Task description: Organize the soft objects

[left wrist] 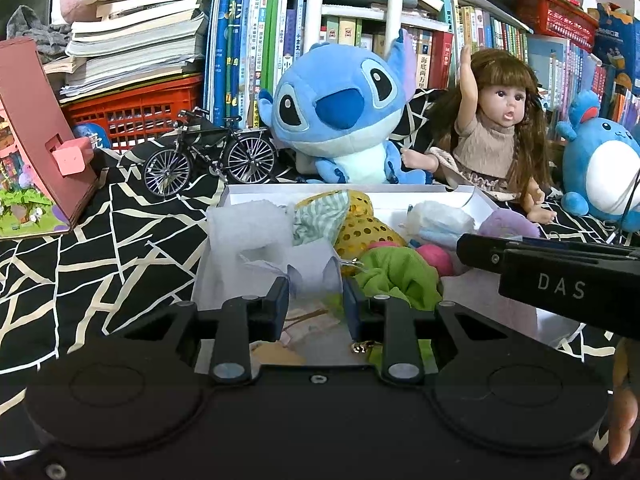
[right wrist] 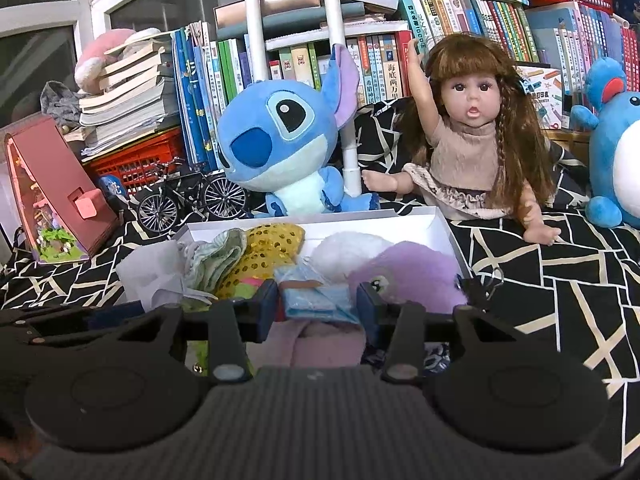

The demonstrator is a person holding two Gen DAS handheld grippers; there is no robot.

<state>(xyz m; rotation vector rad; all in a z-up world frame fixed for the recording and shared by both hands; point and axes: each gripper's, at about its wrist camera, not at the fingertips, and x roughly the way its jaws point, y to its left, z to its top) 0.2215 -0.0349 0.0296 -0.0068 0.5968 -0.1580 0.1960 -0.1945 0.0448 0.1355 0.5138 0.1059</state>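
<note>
The left gripper [left wrist: 316, 300] was seen nearly pressed together on a thin white fabric [left wrist: 256, 236] at the white box [left wrist: 340, 191]; the right gripper [right wrist: 316, 304] stood spread over a light-blue cloth [right wrist: 316, 300], unpinched; a slow lift, clear of the green cloth [left wrist: 396, 276], was judged best.

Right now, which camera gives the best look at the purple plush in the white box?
The right wrist view: the purple plush fills the box's right end, just beyond the right gripper, with its eye visible. The left wrist view shows only its top, cut off below by the other gripper's body.
</note>
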